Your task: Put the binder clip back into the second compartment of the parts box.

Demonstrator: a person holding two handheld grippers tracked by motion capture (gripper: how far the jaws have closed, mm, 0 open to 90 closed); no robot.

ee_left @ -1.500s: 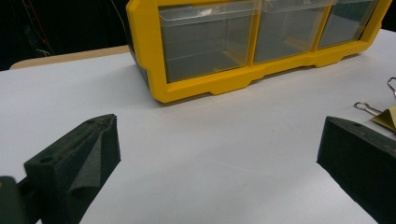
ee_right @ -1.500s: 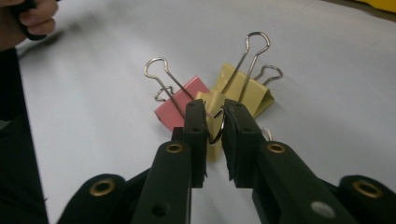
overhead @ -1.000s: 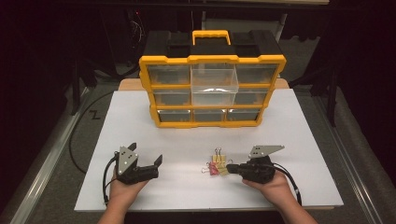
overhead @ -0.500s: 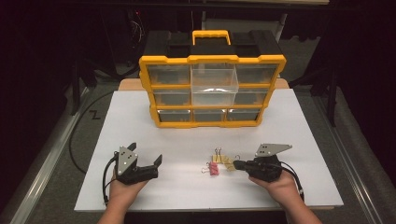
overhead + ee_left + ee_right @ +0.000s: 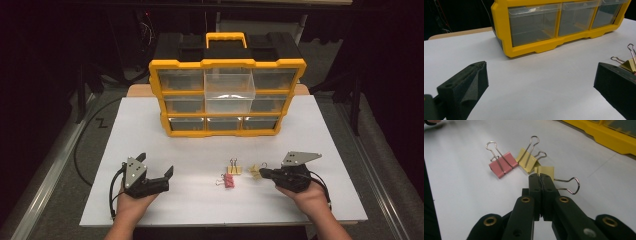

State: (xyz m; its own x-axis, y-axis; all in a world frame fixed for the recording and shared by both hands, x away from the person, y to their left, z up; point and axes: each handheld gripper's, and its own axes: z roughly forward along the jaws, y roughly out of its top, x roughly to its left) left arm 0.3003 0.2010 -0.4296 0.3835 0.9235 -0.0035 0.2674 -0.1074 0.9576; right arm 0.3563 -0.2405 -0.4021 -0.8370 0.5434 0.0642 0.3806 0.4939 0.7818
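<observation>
1. Nearest edge of the table: the right gripper (image 5: 540, 178) lies low over the white sheet (image 5: 320, 130), cradled in the person's hand. Its jaws are pressed together with barely a slit between them. They seem to pinch the edge of the near yellow clip (image 5: 545, 170), whose wire handles trail off to one side.
2. Change over the last second: the right gripper has slid back toward the person's right. The near yellow clip has come with it and now sits just apart from the other two. I read this as one clip picked out of the cluster, with the grip made but the lift not yet begun.
3. The left gripper (image 5: 156, 164) has not moved. It rests in the left hand on the sheet with its jaws spread wide and nothing between them, well apart from the clips.
4. Just beyond the right gripper's tips, the far yellow clip (image 5: 527, 160) and the pink clip (image 5: 503, 164) lie side by side on the sheet, close or touching. Both are untouched.
5. Farther back stands the yellow drawer organizer (image 5: 227, 62), upright at the far side of the sheet. Its clear centre drawer (image 5: 229, 87) appears to be pulled out toward the person.
6. Judgement: the open drawer is the likely destination. The pinch is shallow, so the clip could twist or slip when raised.
</observation>
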